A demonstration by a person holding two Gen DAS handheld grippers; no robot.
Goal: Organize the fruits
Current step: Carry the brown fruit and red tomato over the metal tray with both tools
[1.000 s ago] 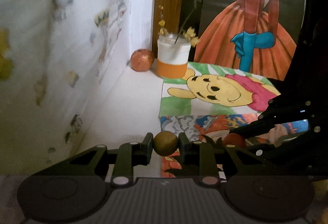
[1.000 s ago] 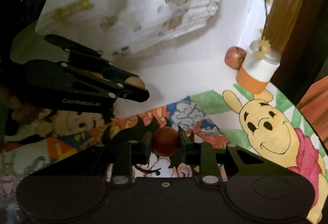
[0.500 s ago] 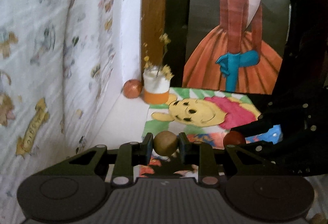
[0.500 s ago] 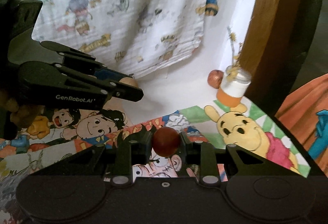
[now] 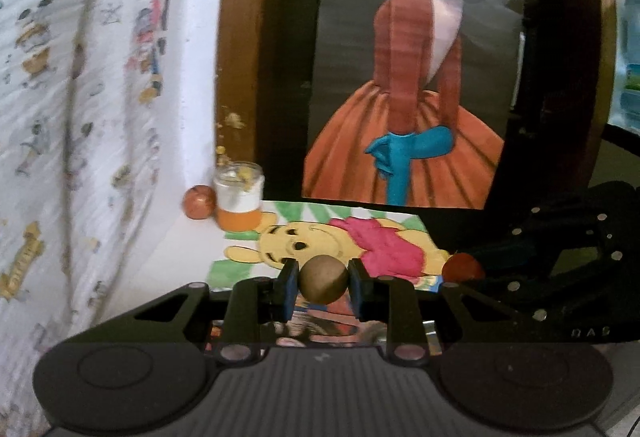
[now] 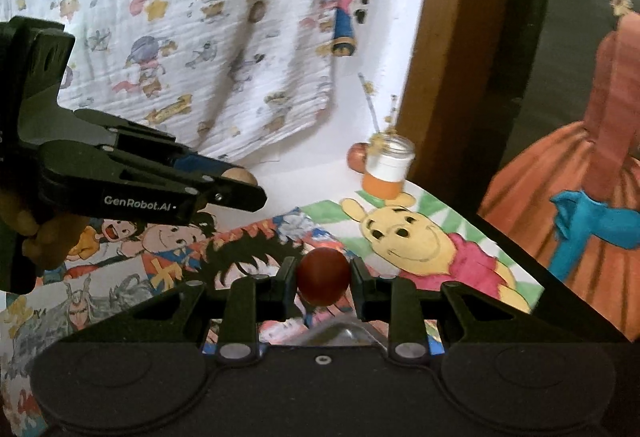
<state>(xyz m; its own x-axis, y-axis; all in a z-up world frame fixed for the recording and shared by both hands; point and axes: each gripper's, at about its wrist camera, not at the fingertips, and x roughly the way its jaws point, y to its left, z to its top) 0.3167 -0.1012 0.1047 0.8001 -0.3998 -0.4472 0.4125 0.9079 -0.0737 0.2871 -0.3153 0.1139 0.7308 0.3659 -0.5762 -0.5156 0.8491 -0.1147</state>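
My left gripper (image 5: 323, 284) is shut on a small round brown fruit (image 5: 323, 279), held above the cartoon-covered table. My right gripper (image 6: 323, 279) is shut on a small dark red fruit (image 6: 322, 275). In the left wrist view the right gripper's dark frame fills the right side, with the red fruit (image 5: 463, 268) showing at its tip. Seen from the right wrist, the left gripper (image 6: 240, 183) reaches in from the left, its brown fruit (image 6: 242, 173) just peeking out. A reddish apple-like fruit (image 5: 197, 201) rests at the back corner beside a jar.
A glass jar (image 5: 239, 195) with an orange base and dried yellow flowers stands at the back. Cartoon drawings (image 6: 404, 237) cover the table. A printed white cloth (image 6: 200, 29) hangs at the left, with a brown wooden frame (image 5: 240, 57) and a painting of an orange dress (image 5: 404, 125) behind.
Both grippers have lifted and drawn back from the table with their fruits still held. The jar and back fruit now look smaller and farther away.
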